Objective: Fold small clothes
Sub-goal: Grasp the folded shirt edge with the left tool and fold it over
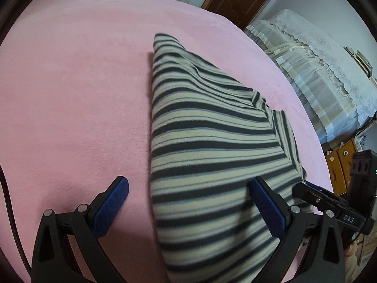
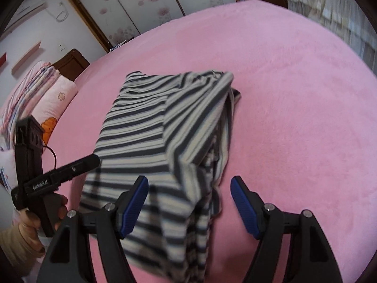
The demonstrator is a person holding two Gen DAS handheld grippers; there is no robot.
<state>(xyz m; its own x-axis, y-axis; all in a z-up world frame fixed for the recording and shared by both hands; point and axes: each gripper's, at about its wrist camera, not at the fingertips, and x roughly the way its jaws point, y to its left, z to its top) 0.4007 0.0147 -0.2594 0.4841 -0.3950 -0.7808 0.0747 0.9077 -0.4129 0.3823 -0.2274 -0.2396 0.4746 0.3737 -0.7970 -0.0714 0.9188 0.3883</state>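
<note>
Where blue pads [image 1: 117,202] of the left gripper [image 1: 188,202] stand wide apart, spread open over the near edge of the striped garment [image 1: 212,141], pressing on nothing. Same on the right gripper [image 2: 189,200]: jaws wide, cloth lying loose between them, no grip. Garment folded, flat on the pink blanket [image 1: 70,94], its straight left edge clean, the right edge bunched with a flap hanging past. Bare blanket all around, broad on both sides. Beyond the bed's rim, a lace-covered table [image 1: 318,59] and stacked bedding [image 2: 42,89].
</note>
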